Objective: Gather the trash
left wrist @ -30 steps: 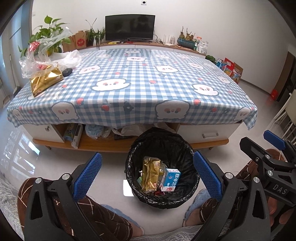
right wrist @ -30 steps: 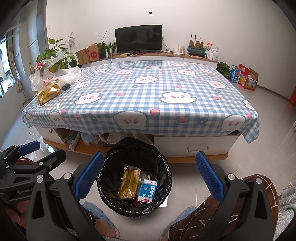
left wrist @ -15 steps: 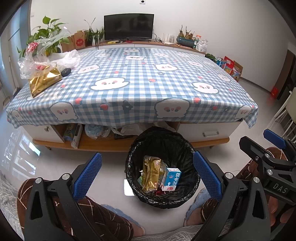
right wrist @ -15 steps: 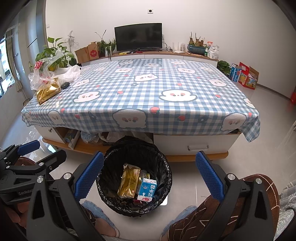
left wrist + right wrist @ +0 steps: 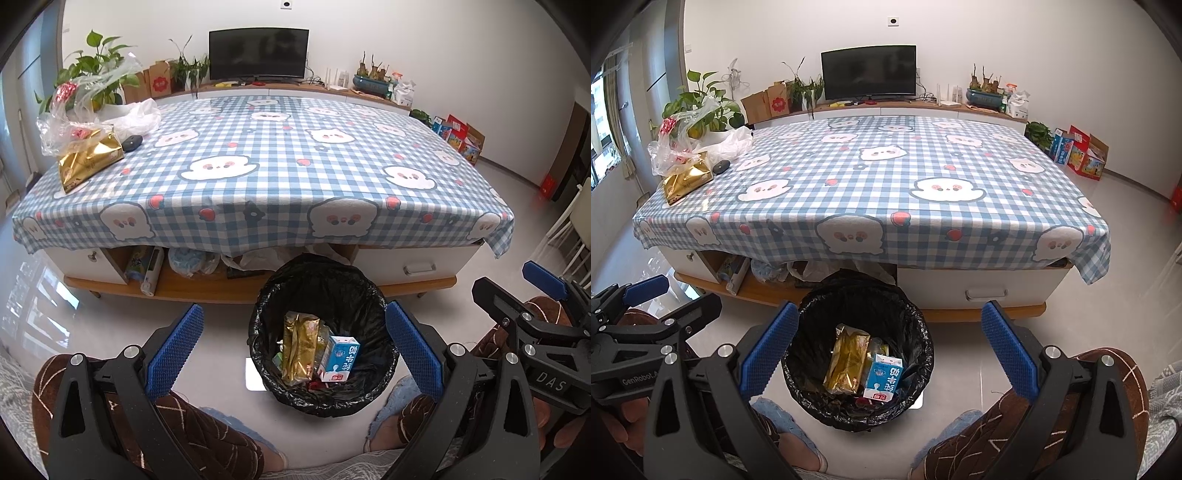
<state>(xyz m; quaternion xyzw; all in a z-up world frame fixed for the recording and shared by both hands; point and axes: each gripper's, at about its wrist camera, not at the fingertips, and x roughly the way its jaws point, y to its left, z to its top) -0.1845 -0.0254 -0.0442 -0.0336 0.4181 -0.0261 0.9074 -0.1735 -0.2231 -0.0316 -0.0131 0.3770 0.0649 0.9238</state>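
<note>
The left gripper (image 5: 293,349) has its blue fingers spread wide and holds nothing. The right gripper (image 5: 890,349) is the same, wide apart and empty. Both hang above the person's knees, side by side. Between them, on the floor, stands the trash bin (image 5: 373,397) with a black bag. Inside lie a gold wrapper (image 5: 299,347) and, just beside it, a small blue and white carton (image 5: 341,358). Behind the bin is the table (image 5: 280,155) with a checked cloth. On its far left corner rest another gold packet (image 5: 90,157), touching a clear plastic bag (image 5: 74,110), and a small dark object (image 5: 132,142) near them.
</note>
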